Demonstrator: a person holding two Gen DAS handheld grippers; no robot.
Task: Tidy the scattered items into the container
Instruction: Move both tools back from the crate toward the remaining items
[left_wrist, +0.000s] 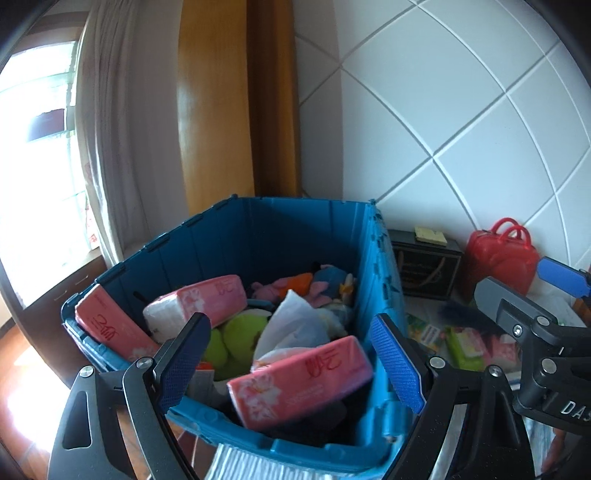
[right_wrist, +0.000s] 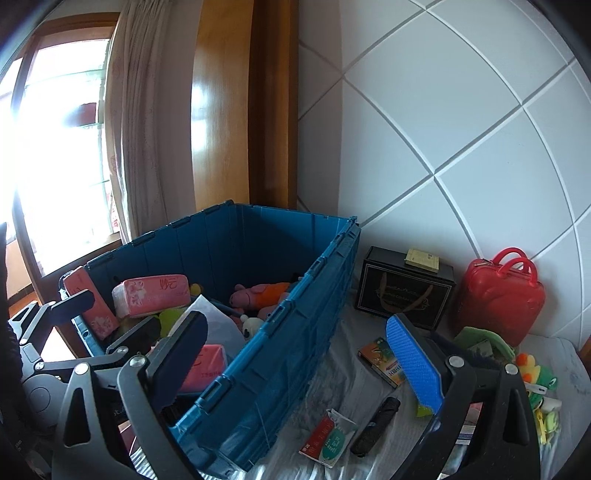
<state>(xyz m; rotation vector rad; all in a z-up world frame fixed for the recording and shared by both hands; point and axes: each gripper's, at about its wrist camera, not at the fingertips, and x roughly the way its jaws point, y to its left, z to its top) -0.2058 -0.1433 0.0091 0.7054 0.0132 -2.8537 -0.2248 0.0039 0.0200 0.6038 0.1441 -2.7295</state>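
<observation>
A blue crate (left_wrist: 277, 236) (right_wrist: 288, 350) holds several pink tissue packs, green balls (left_wrist: 236, 338) and plush toys (left_wrist: 314, 284). One pink tissue pack (left_wrist: 299, 380) lies tilted and blurred at the crate's near end, between the wide-apart fingers of my left gripper (left_wrist: 291, 332), touching neither pad. That gripper is open above the crate. My right gripper (right_wrist: 295, 332) is open and empty over the crate's right wall. On the sheet to the right lie a small colourful box (right_wrist: 382, 360), a black folded umbrella (right_wrist: 375, 424) and a red and green packet (right_wrist: 327, 437).
A black gift box (right_wrist: 404, 291) and a red handled case (right_wrist: 498, 295) stand against the white panelled wall. Green and yellow plush toys (right_wrist: 539, 376) lie at the far right. A curtain (right_wrist: 140, 129), window and wooden door frame are behind the crate.
</observation>
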